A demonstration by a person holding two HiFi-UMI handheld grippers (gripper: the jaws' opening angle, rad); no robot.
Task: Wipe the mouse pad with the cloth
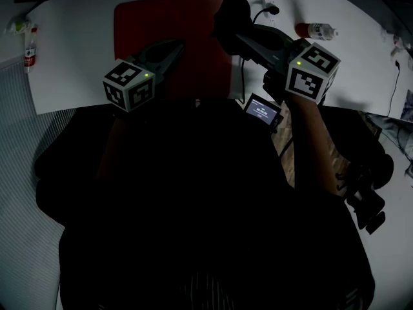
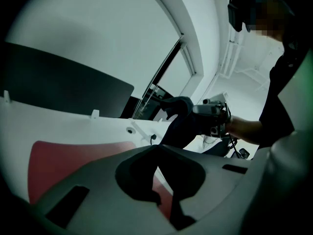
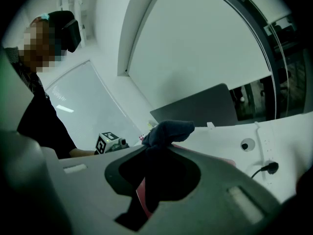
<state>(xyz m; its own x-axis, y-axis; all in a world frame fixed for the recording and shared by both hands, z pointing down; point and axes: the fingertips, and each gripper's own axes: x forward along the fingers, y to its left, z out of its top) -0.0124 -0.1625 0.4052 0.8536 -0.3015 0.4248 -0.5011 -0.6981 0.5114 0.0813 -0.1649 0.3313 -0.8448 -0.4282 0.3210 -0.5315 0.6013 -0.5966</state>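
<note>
A red mouse pad (image 1: 161, 28) lies on the white table (image 1: 71, 70). My right gripper (image 1: 227, 32) reaches in from the right and is shut on a dark cloth (image 1: 231, 15), which hangs bunched over the pad's right edge. In the right gripper view the cloth (image 3: 168, 130) sticks up from between the jaws, with the pad (image 3: 217, 159) behind it. My left gripper (image 1: 175, 47) hovers over the pad's near part, jaws shut with nothing in them. The left gripper view shows its tips (image 2: 156, 147) meeting above the pad (image 2: 63, 163), and the cloth (image 2: 177, 121) to the right.
A bottle with a red cap (image 1: 315, 30) lies at the table's right, and another bottle (image 1: 29, 44) stands at the far left. A black cable with a plug (image 1: 266, 10) runs beside the pad. A small lit screen (image 1: 261, 110) sits at the table's near edge.
</note>
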